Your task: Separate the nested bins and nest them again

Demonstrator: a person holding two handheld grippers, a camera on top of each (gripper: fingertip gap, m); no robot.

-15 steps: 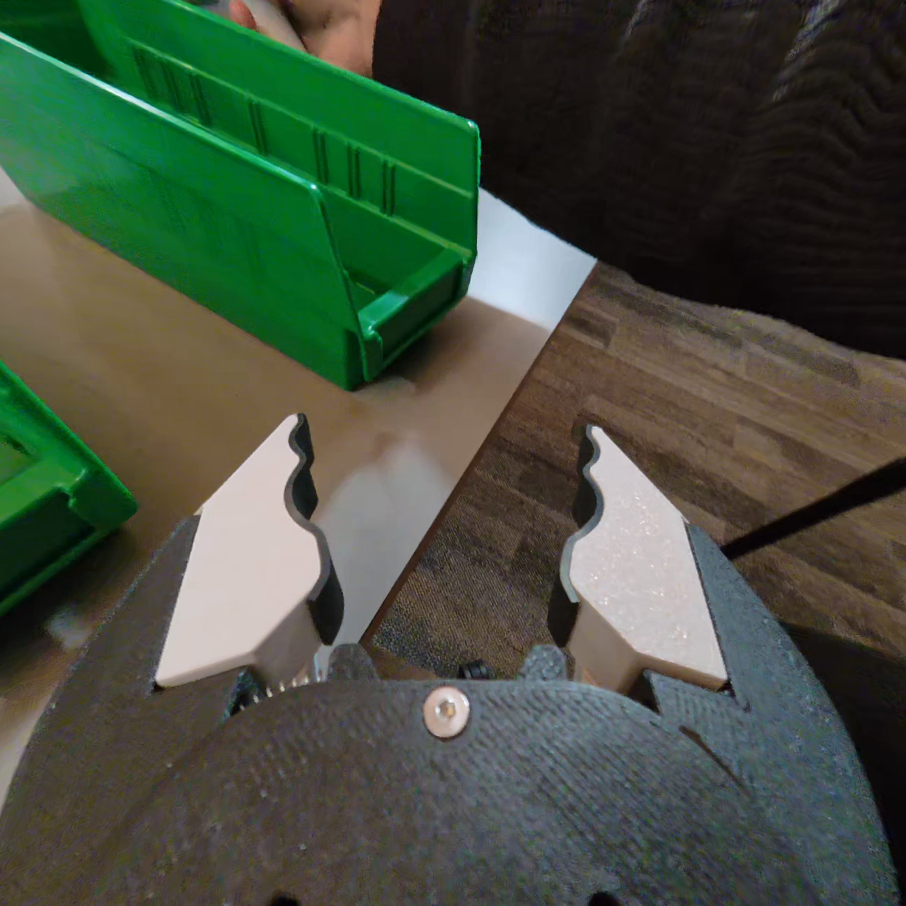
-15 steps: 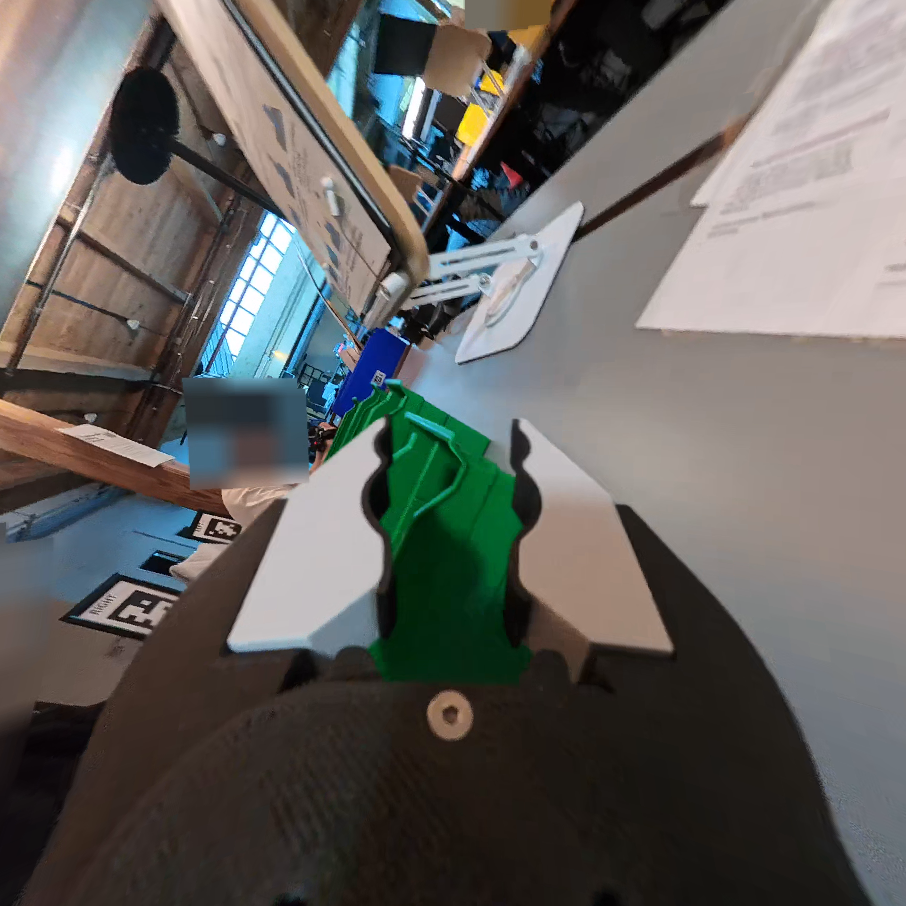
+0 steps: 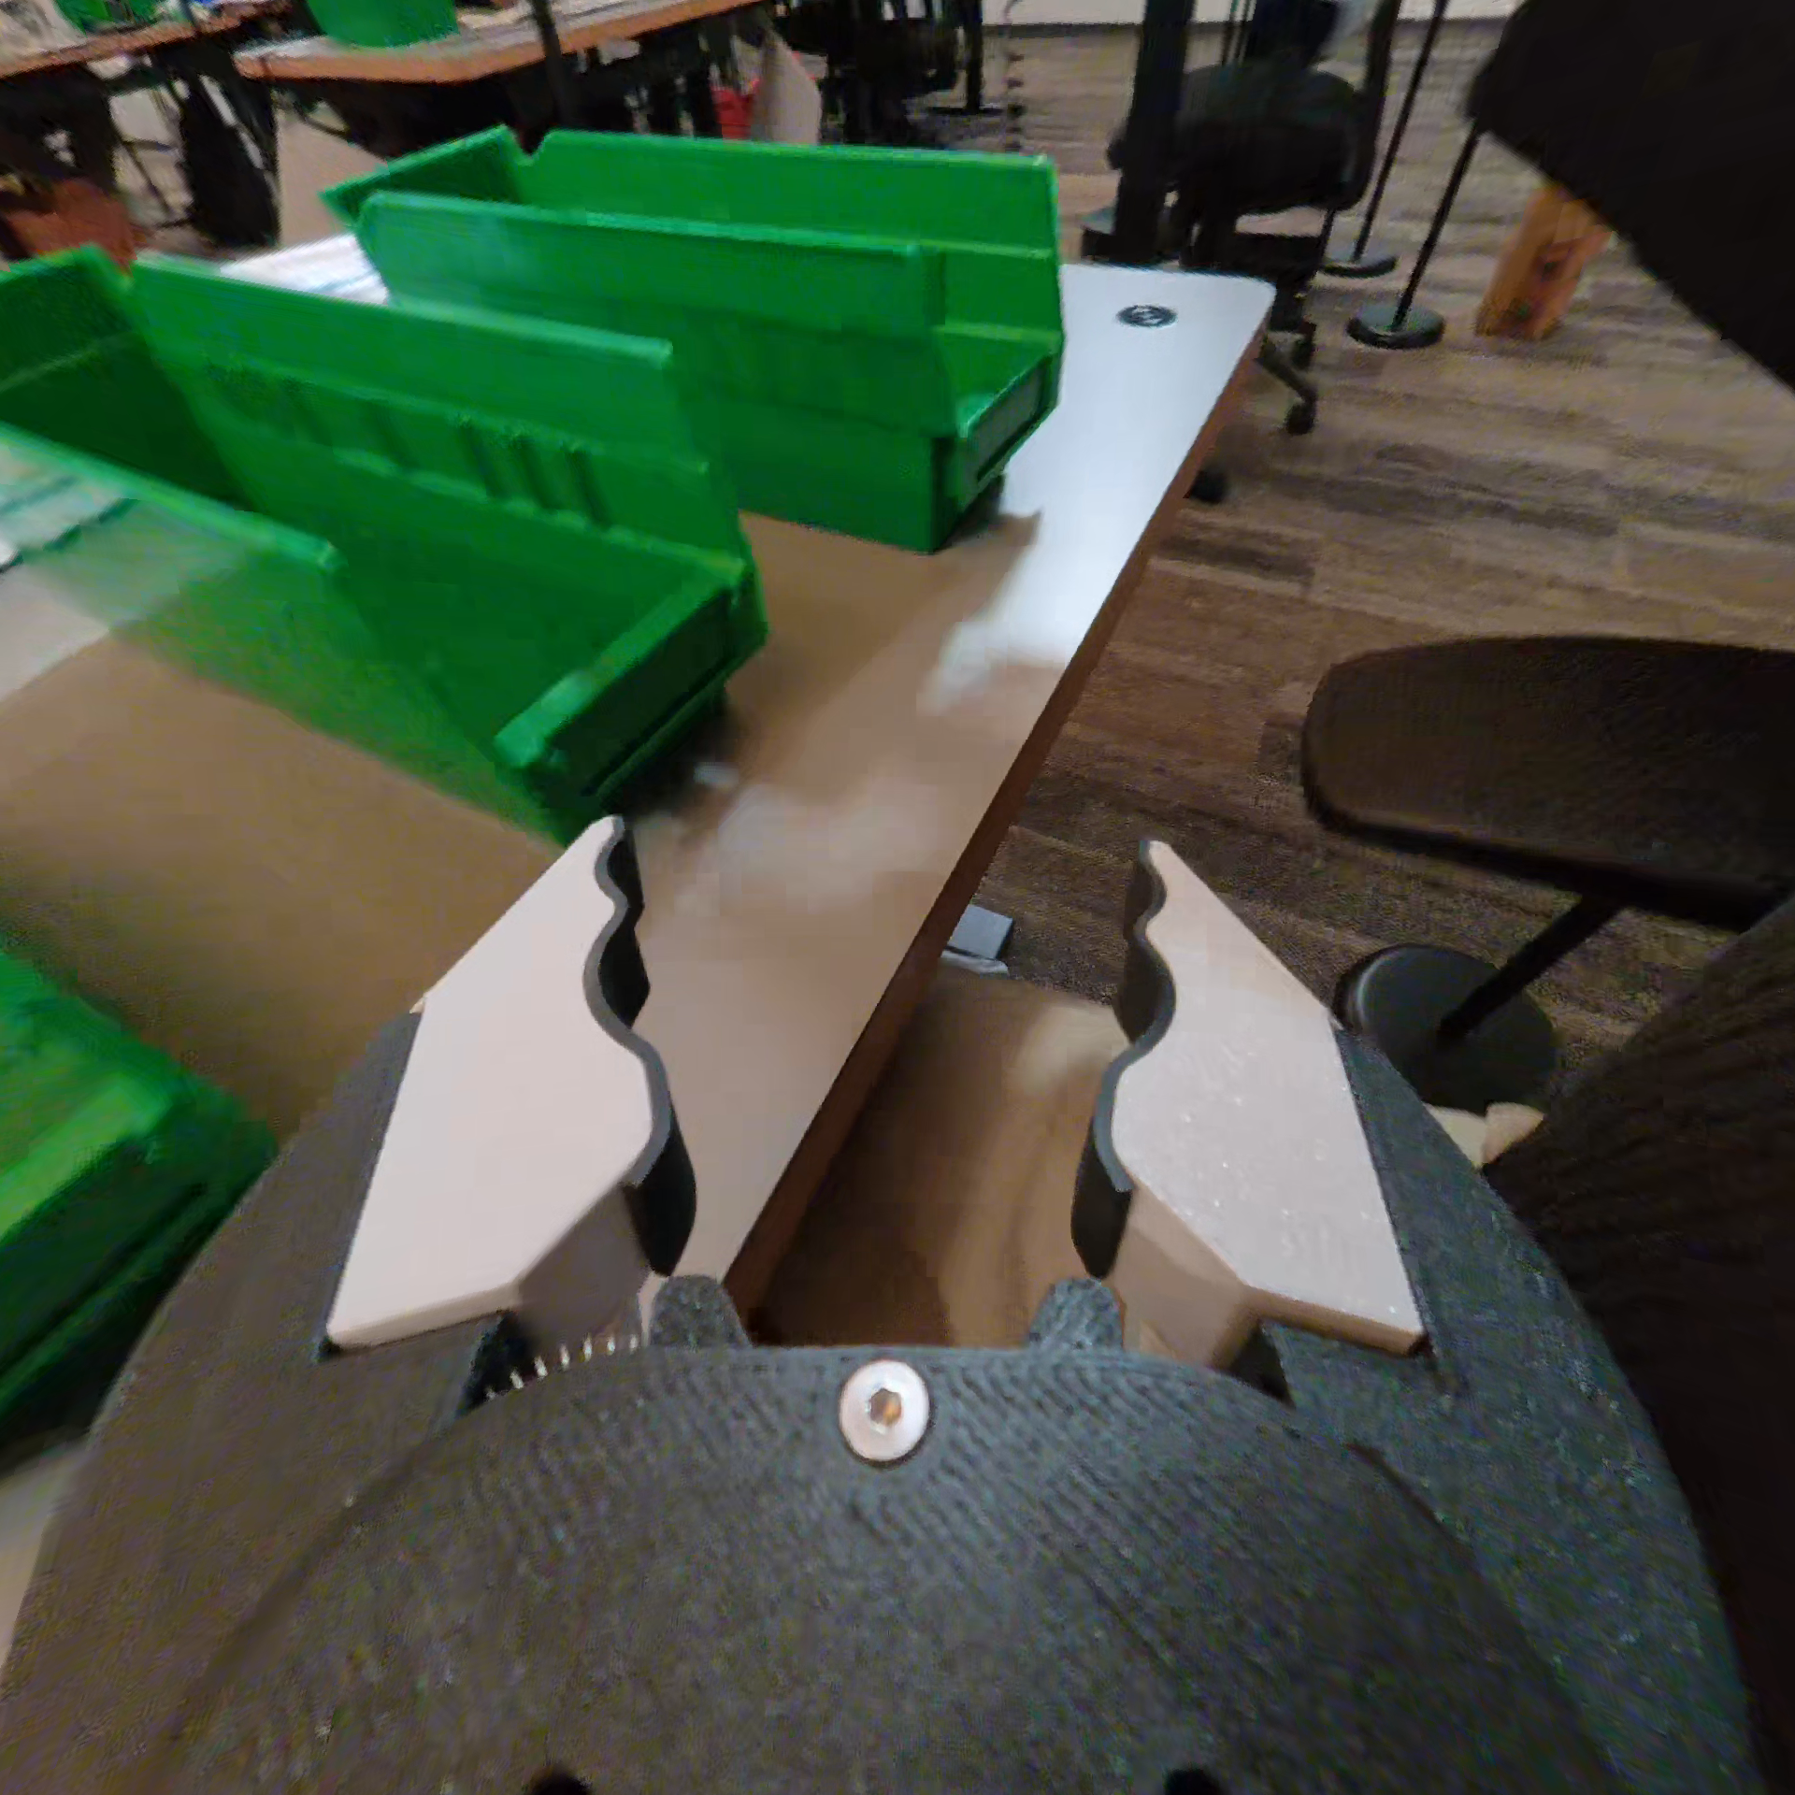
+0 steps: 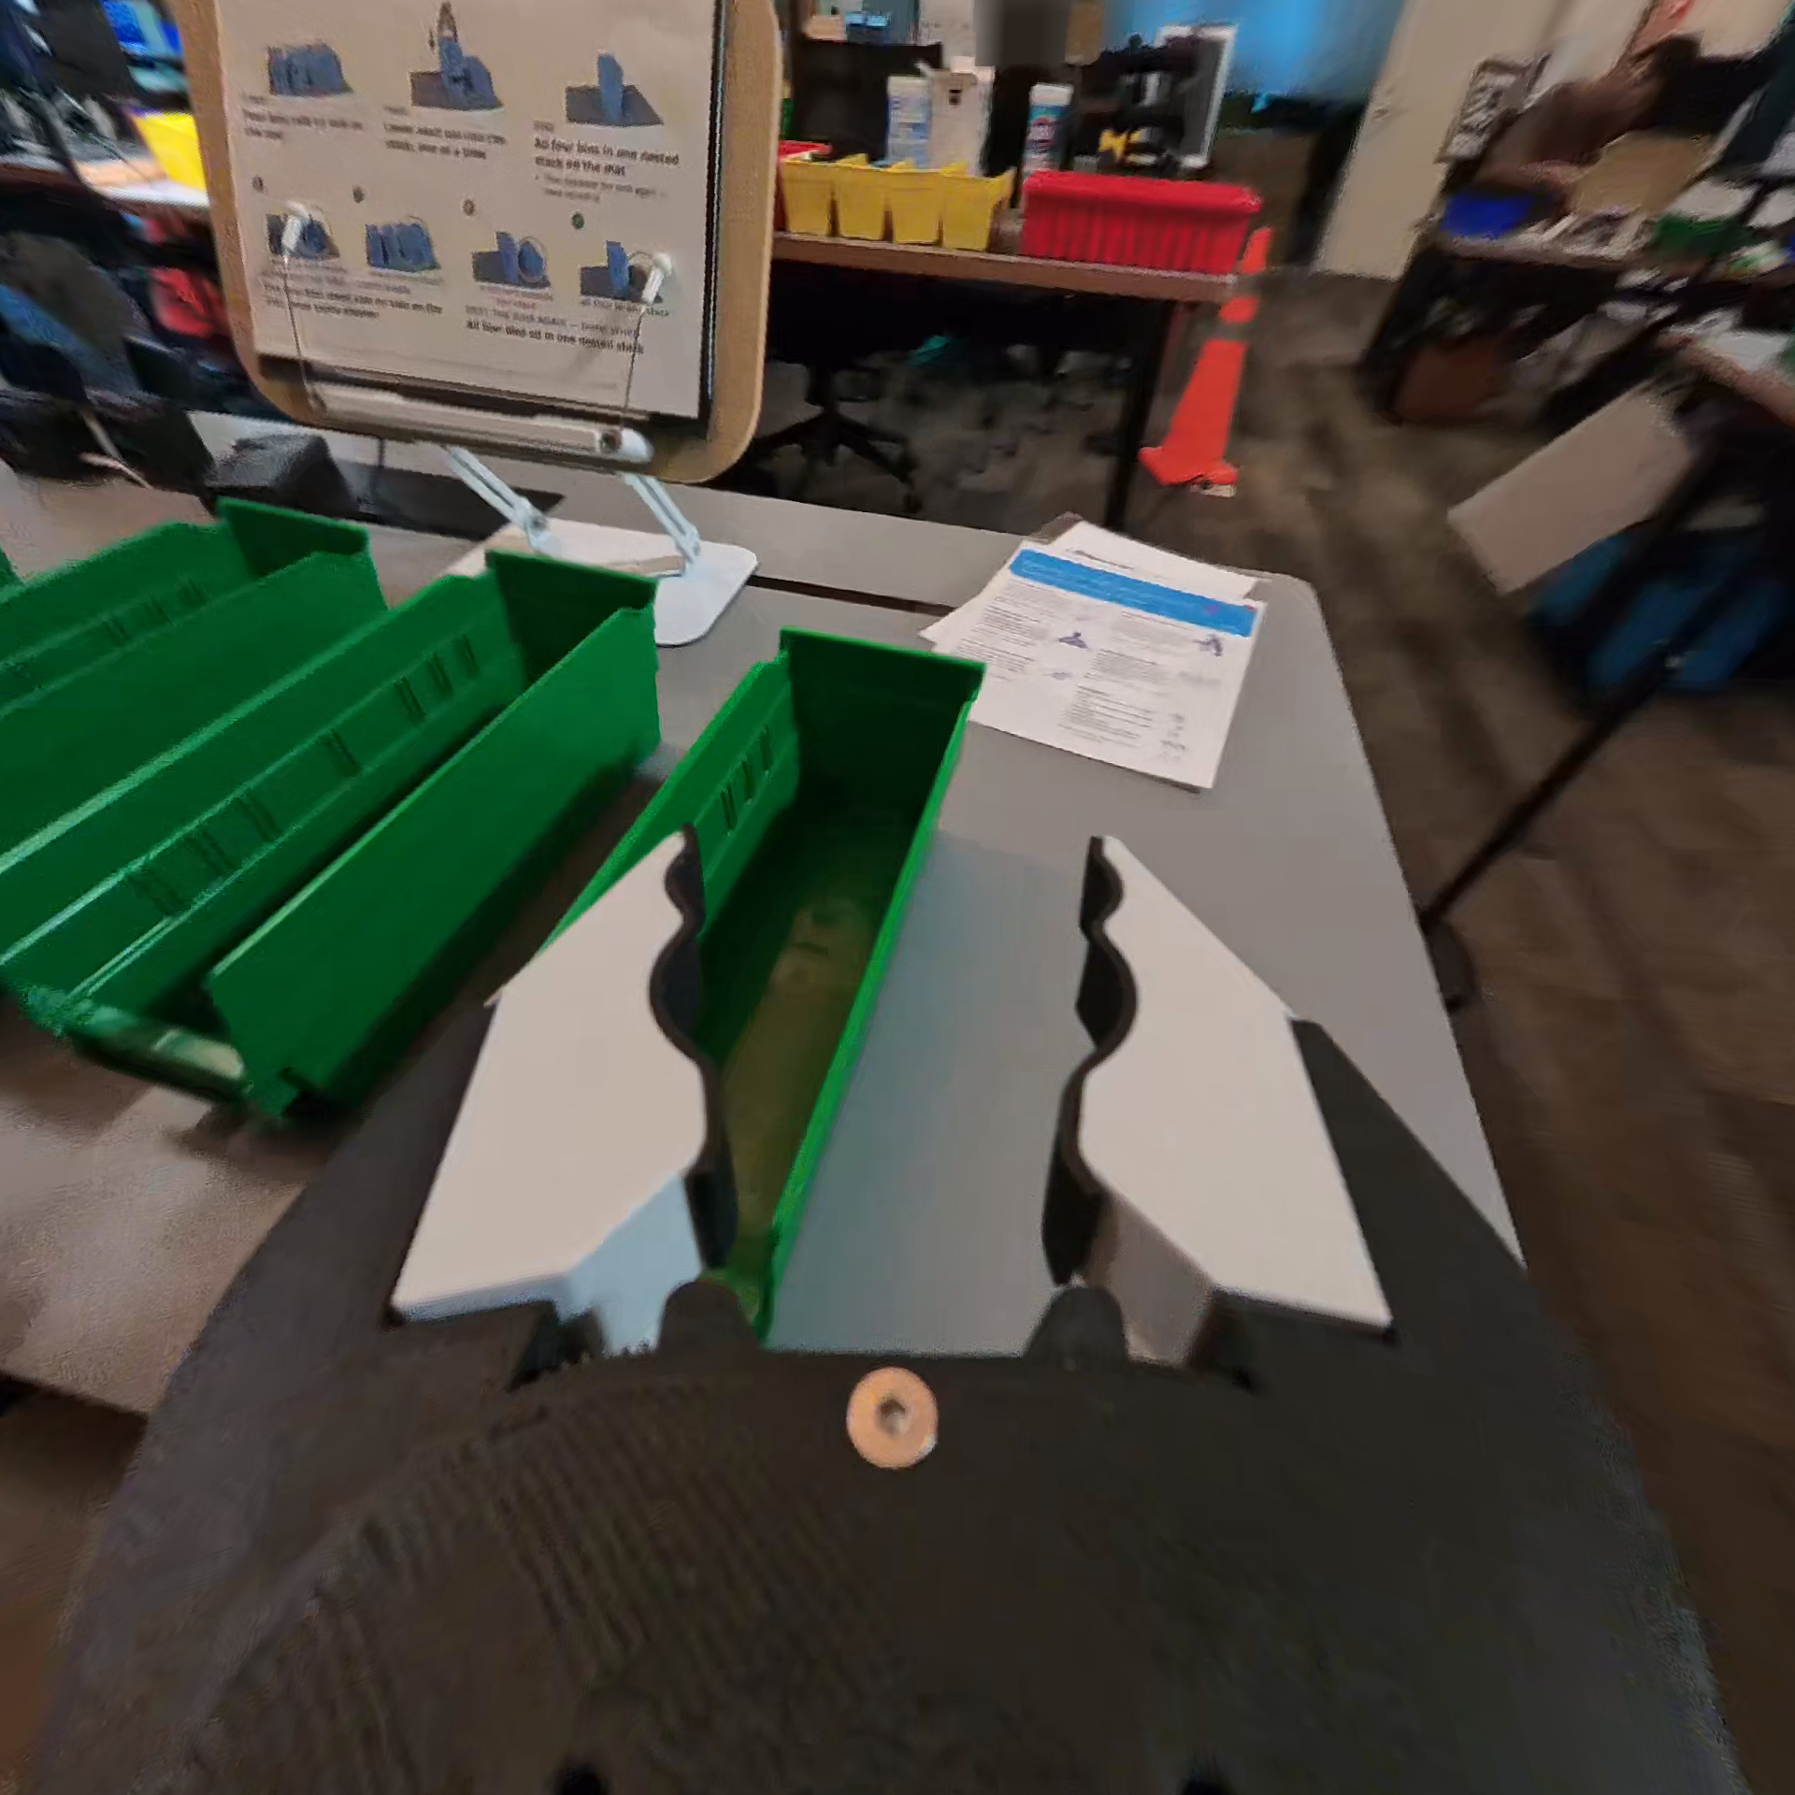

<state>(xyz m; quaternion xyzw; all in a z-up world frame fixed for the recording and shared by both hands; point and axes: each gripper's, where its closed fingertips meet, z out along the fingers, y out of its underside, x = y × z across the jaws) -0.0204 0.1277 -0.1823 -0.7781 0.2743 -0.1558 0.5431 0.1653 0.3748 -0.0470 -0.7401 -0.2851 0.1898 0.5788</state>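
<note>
Green plastic bins stand apart, side by side, on a grey table [image 4: 1214, 932]. My right gripper [image 4: 894, 850] is open just above the near end of the rightmost bin [image 4: 855, 738]; that bin's right wall runs between the wide-apart fingers without being clamped. Two more bins [image 4: 389, 796] [image 4: 136, 592] lie to its left. My left gripper [image 3: 884, 855] is open and empty, over the table's front edge. In the left wrist view a bin [image 3: 544, 602] lies just ahead to the left, another [image 3: 777, 350] farther off, and a third corner [image 3: 87, 1166] at the near left.
An instruction board on a white stand [image 4: 466, 214] is at the back of the table, with paper sheets [image 4: 1117, 670] at the back right. A dark chair seat [image 3: 1554, 767] stands by the table's front edge [image 3: 1068, 680]. An orange cone [image 4: 1209, 389] is on the floor beyond.
My right gripper has opened and let go of the green bin, which now rests on the table; its view has swung level. My left gripper has pulled back and lifted.
</note>
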